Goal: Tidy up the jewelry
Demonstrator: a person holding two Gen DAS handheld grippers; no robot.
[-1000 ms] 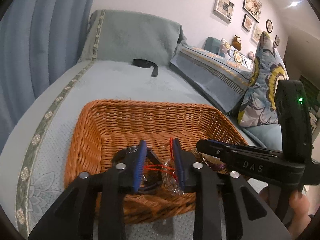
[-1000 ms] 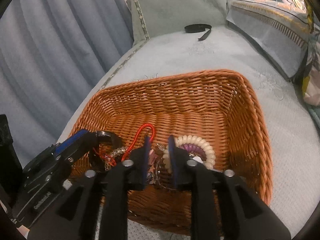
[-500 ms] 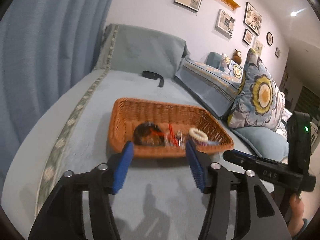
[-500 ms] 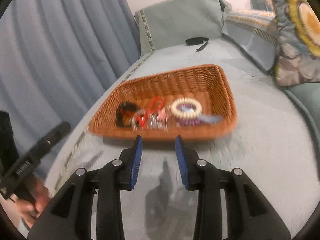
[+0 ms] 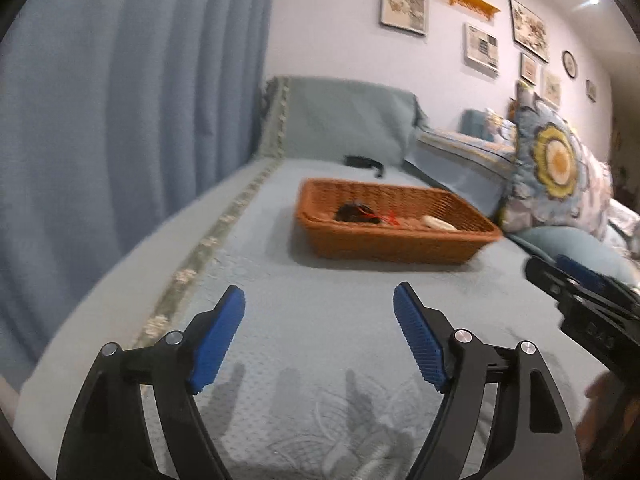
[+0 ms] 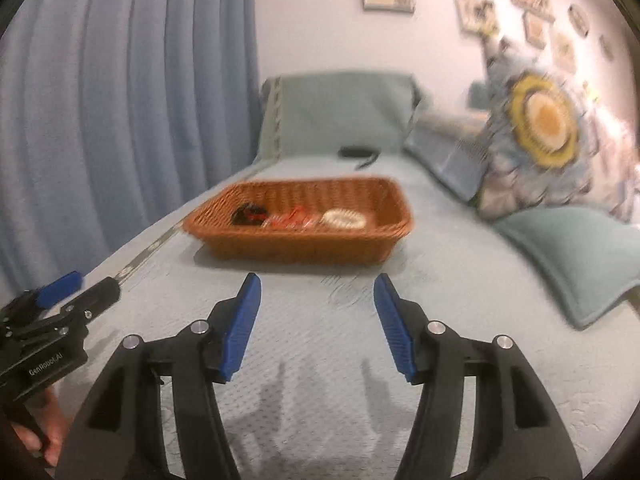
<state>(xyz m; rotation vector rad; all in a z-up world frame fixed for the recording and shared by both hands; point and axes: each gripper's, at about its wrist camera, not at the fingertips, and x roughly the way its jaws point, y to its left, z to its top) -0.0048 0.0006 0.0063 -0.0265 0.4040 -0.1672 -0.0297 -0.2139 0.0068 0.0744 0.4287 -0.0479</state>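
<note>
The wicker basket [image 5: 394,236] sits on the sofa [image 5: 320,312], jewelry [image 6: 300,220] piled inside it. Short of the basket, left tool [image 5: 319,336] and right tool [image 6: 317,320] hover, jaws opening, gripping nothing.

One wicker basket [image 5: 394,236] sits on the sofa cover. In the basket: one cream spiral bracelet [image 6: 344,218], one dark bracelet [image 6: 249,214] and one red cord [image 5: 382,217]. Behind the basket lies one black strap [image 5: 364,161]. Two grippers.
</note>
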